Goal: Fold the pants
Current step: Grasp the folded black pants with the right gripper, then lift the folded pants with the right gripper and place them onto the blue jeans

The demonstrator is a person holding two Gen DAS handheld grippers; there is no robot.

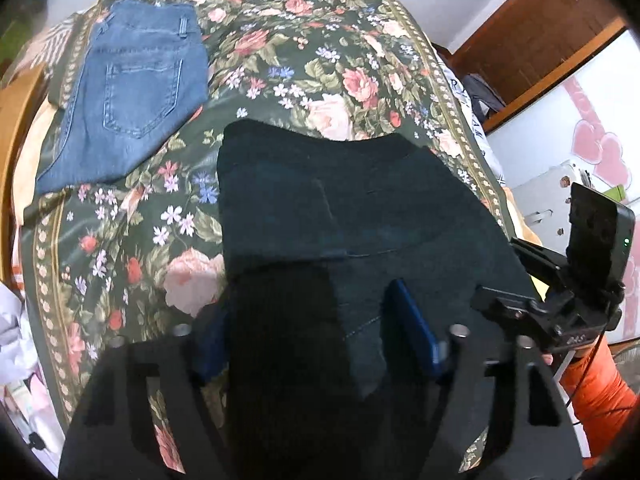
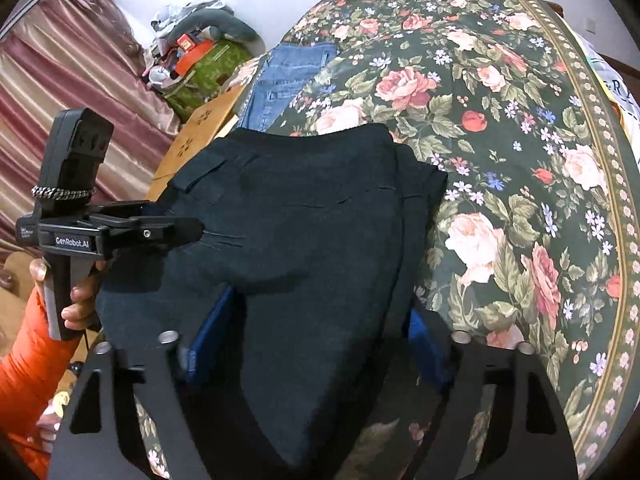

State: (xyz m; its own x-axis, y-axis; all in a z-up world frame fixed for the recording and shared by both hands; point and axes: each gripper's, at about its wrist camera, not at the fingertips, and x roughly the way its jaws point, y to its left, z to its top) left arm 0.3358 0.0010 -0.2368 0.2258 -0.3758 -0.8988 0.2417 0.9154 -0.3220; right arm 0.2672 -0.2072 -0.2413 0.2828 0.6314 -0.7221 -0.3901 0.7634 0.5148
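Your dark pants (image 1: pixel 360 208) lie folded on the floral bedspread (image 1: pixel 280 60), near you and a little right of its middle. In the right wrist view the pants (image 2: pixel 288 216) show stacked layers, with a lower layer's edge peeking out along the right side and a pocket flap near the far left corner.

Your left gripper (image 1: pixel 316 332) straddles the near left part of the pants: dark cloth fills the gap between its blue pads (image 1: pixel 412 328). The left pad is half hidden by the fabric, so I cannot tell whether the pads press the cloth or merely stand around it. Your right gripper (image 2: pixel 320 344) does the same on the near right part; a hump of cloth rises between its blue pads (image 2: pixel 212 332), and again I cannot tell if they grip it.

Each camera catches the other tool: the right gripper (image 1: pixel 560 280) at the pants' right edge, the left gripper (image 2: pixel 120 228) with its tip over the pants' left edge, held by your hand (image 2: pixel 76 296) in an orange sleeve (image 2: pixel 28 368).

Folded blue jeans (image 1: pixel 132 92) lie at the far left of the bedspread, well apart from the pants. Beyond the bed's left side stands a striped curtain (image 2: pixel 68 80) and a heap of clutter (image 2: pixel 196 52).
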